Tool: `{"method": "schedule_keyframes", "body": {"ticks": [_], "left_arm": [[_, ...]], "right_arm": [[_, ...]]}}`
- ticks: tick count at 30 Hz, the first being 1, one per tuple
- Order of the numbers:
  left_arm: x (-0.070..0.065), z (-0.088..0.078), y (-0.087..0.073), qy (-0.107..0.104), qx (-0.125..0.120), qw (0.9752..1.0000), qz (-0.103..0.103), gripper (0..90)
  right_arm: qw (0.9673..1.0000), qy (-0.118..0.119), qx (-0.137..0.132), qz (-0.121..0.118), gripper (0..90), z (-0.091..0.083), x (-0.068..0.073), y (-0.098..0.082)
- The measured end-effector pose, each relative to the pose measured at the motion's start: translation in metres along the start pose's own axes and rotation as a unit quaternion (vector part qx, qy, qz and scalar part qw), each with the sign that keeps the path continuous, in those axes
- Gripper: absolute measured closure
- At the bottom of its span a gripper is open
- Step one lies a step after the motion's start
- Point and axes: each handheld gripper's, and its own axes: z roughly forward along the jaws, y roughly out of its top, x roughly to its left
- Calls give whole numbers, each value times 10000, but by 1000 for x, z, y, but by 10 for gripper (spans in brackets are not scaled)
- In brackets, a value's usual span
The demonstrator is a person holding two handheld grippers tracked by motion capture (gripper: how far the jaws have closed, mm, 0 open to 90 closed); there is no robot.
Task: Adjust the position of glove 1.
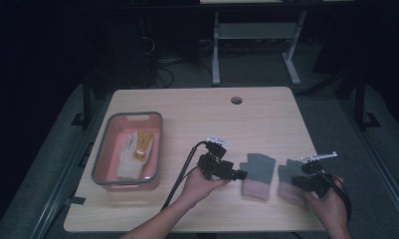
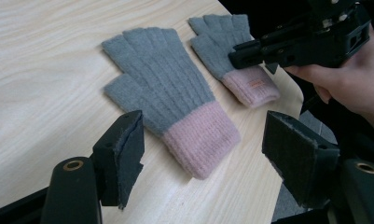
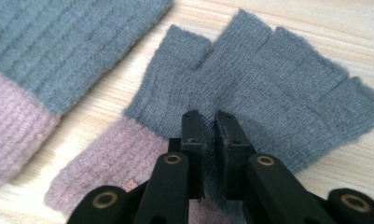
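Your right gripper (image 3: 208, 122) has its fingers pinched together on the grey knitted fingerless glove with a pink ribbed cuff (image 3: 250, 88) that lies flat near the right edge of the pale wooden counter (image 1: 197, 114). A small fold of the grey palm, just above the cuff, is gathered between the pads. Your left gripper (image 2: 203, 154) hangs with its fingers wide apart, holding nothing, just short of the cuff of the matching second grey and pink glove (image 2: 168, 100), which lies flat just beside the first, towards the counter's middle.

Expect both gloves to be very light, soft and limp. Lifted by one pinch, the knit will stretch and droop, and a thin fold could slip out of the pads. The doubled pink cuff looks like the thickest, firmest part, so take the second glove there, closing across the cuff's edge. Nothing here is fragile, but the fuzzy yarn may snag on the pads' rough edges.

A grey-rimmed pink plastic bin (image 1: 103, 154) with a pale work glove (image 1: 130, 157) inside sits near the counter's left edge.
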Motion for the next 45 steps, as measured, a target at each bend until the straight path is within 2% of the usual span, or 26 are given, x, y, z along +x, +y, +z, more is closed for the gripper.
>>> {"method": "schedule_keyframes", "body": {"ticks": [7, 11, 15, 18, 22, 34, 39, 45], "left_arm": [[4, -7, 0, 27, -91, 9999, -36, 295], [3, -8, -1, 43, -81, 10000, -40, 295], [4, -9, -2, 37, -125, 9999, -69, 296], [5, -11, -2, 35, -139, 9999, -73, 295], [7, -13, -3, 35, -148, 9998, -106, 295], [11, -11, -7, 38, -145, 9997, -190, 296], [11, -7, -7, 43, -145, 9996, -247, 289], [11, 2, -8, 30, -29, 9996, -274, 289]], "right_arm": [[9990, 329, -102, 295, 853, -10, -7, 4], [9980, 454, -281, 327, 853, -24, -5, 10], [9973, 584, -381, 219, 852, -36, 6, 19], [9972, 623, -401, 36, 852, -39, 17, 27], [9971, 682, -341, -59, 851, -35, 32, 35], [9948, 946, -251, -283, 850, -20, 62, 49], [9942, 997, -168, -354, 849, -9, 74, 52], [9940, 1023, -3, -390, 841, 6, 84, 52]]}}
